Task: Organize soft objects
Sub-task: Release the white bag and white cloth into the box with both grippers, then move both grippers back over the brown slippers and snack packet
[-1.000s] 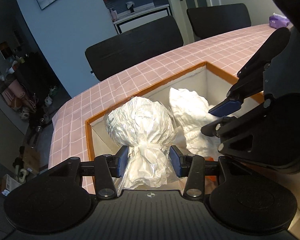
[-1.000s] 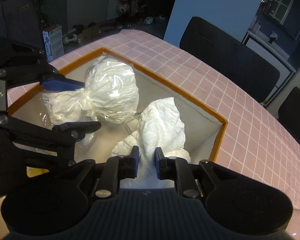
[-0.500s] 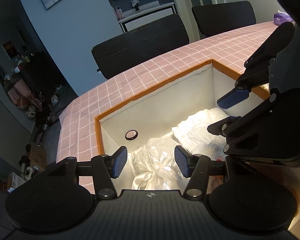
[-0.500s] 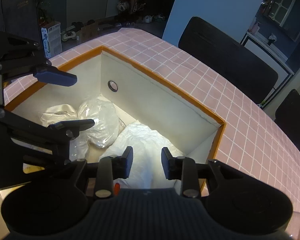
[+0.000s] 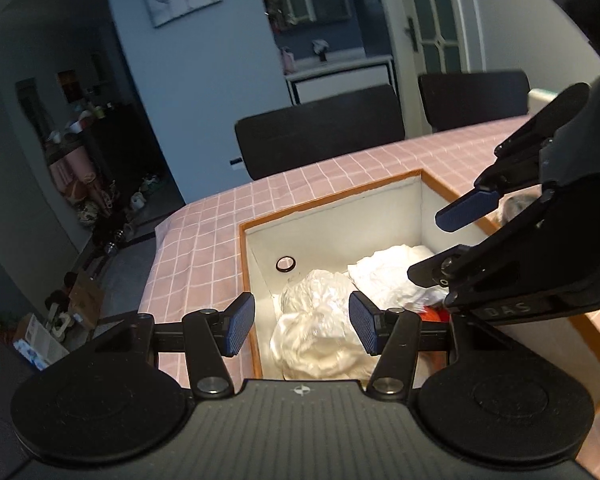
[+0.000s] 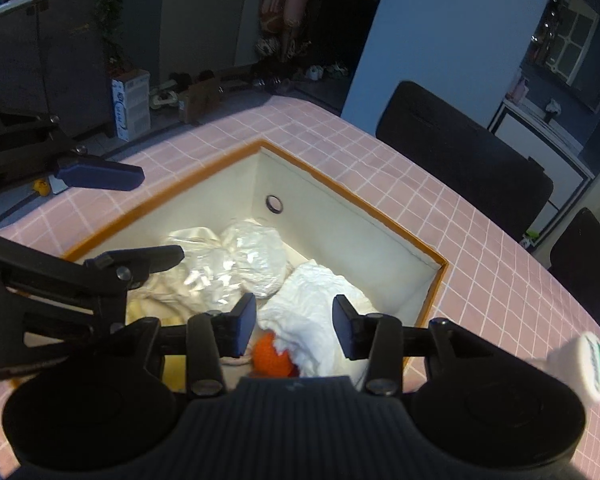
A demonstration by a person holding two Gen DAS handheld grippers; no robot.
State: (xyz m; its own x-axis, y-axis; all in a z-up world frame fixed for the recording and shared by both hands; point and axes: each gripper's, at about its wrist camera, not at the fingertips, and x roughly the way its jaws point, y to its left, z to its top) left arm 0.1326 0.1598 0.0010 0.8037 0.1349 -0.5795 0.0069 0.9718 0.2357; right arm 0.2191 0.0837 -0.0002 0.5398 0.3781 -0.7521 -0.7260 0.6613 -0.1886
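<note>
Both bundles now lie released in the box (image 6: pixel 428 288); left gripper (image 5: pixel 302 326) and right gripper (image 6: pixel 295 326) (jaws just opened) hang spread, empty.

— What is seen of the left gripper (image 5: pixel 302 328)?
— A black ribbed body is seen, flanked by two round discs; a small cross emblem is stamped at its front edge; blue textured pads are carried on black fingers; silver screws are set in the linkages.
— And the right gripper (image 6: pixel 295 322)?
— The same build is shown; pale raised lettering is borne on its side.
</note>
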